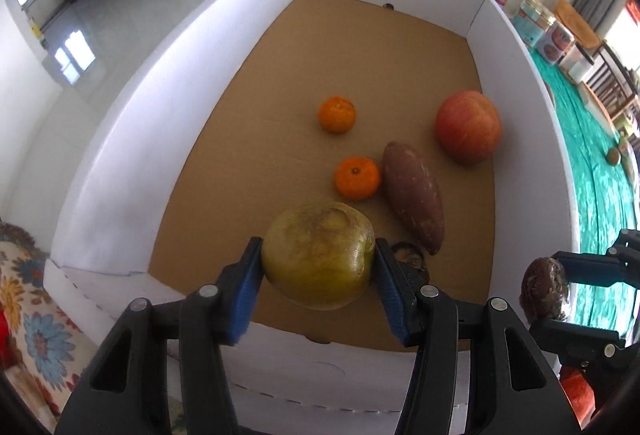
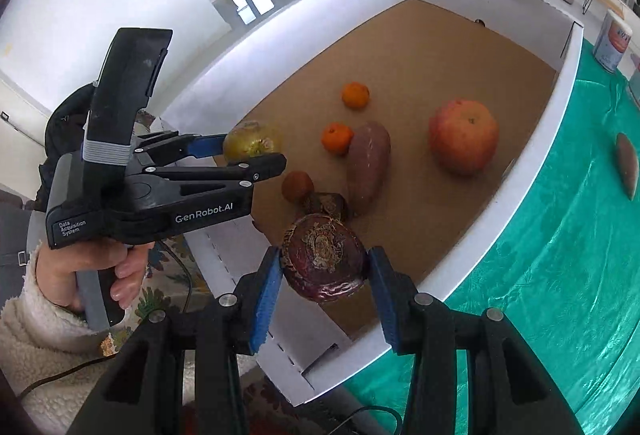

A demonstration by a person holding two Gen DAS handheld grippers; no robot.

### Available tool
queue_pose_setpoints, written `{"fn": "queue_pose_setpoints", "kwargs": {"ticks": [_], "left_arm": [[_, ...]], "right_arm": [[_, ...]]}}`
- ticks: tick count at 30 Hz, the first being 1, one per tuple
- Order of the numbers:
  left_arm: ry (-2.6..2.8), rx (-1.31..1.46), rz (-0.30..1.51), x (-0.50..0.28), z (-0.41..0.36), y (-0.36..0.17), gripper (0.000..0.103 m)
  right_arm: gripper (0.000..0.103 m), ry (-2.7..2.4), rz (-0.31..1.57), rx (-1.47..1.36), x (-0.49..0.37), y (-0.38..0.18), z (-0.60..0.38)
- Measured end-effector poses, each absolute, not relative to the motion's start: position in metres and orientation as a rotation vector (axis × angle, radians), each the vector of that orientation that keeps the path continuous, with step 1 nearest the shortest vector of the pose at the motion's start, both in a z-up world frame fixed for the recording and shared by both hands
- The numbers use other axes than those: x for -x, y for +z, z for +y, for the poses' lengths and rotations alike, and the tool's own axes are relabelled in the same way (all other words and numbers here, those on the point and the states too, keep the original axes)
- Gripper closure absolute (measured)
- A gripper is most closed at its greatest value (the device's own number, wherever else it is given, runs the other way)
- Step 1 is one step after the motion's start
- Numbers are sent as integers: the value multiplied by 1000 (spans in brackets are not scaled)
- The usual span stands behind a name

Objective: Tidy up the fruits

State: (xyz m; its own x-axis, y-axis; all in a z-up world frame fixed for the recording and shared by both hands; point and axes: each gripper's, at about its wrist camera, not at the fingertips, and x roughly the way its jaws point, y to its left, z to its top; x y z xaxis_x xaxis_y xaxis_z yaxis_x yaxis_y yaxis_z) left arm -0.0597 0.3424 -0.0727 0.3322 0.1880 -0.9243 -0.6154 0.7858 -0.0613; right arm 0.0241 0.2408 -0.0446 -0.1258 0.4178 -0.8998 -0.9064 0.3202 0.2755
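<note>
My left gripper [image 1: 319, 251] is shut on a yellow-green round fruit [image 1: 318, 255], held above the near end of a white-walled box [image 1: 120, 163] with a brown cardboard floor. My right gripper [image 2: 325, 263] is shut on a dark purple wrinkled fruit [image 2: 324, 263] over the box's near right corner. On the floor lie two tangerines [image 1: 337, 114] [image 1: 357, 177], a sweet potato [image 1: 413, 197] and a big red apple [image 1: 468, 127]. Near the front sit a small brown fruit [image 2: 297, 186] and a dark one [image 2: 326, 203]. The right wrist view shows the left gripper [image 2: 248, 151] from the side.
A green tablecloth [image 2: 560, 275] runs along the box's right side, with a brown item [image 2: 626, 163] and tins [image 2: 612, 43] on it. A floral cloth [image 1: 36, 335] lies to the left. A person's hand [image 2: 80, 275] in a fleece sleeve grips the left handle.
</note>
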Motion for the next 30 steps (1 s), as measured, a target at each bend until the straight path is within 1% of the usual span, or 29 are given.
{"fn": "queue_pose_setpoints", "kwargs": {"ticks": [2, 3, 5, 8, 9, 10, 11, 12, 14, 15, 17, 19, 22, 25, 27, 30], "left_arm": [[557, 435, 1118, 60, 343, -72, 46], [565, 438, 1110, 63, 344, -69, 45], [581, 440, 1069, 65, 343, -57, 35], [590, 411, 959, 67, 337, -23, 25], [584, 390, 920, 66, 331, -10, 24], [572, 369, 884, 64, 322, 2, 20], [551, 350, 854, 60, 312, 13, 19], [523, 335, 829, 53, 303, 22, 18], [444, 315, 791, 40, 277, 33, 17], [393, 312, 780, 32, 262, 35, 17], [273, 315, 774, 13, 230, 31, 15], [151, 323, 809, -11, 193, 16, 15], [25, 321, 875, -51, 137, -17, 15], [-33, 303, 972, -86, 88, -56, 16], [-35, 262, 982, -101, 60, -72, 16], [30, 149, 937, -124, 37, -92, 15]], "right_arm": [[50, 1231, 1198, 509, -25, -41, 240], [48, 1231, 1189, 488, -30, -37, 235], [47, 1232, 1167, 436, -36, -23, 225], [47, 1219, 1086, 357, -51, 11, 201], [46, 1207, 1046, 336, -56, 25, 190], [42, 1191, 1003, 318, -60, 37, 179], [35, 1169, 961, 304, -64, 49, 166], [31, 1140, 919, 291, -67, 60, 151], [18, 1057, 841, 279, -76, 73, 118], [16, 1006, 813, 278, -80, 74, 101], [9, 895, 787, 268, -90, 65, 63], [6, 762, 794, 256, -104, 40, 22], [6, 505, 879, 195, -134, -20, -49], [7, 299, 952, 54, -147, -78, -122], [7, 206, 948, -18, -149, -96, -161], [7, 148, 960, -124, -159, -104, -198]]}}
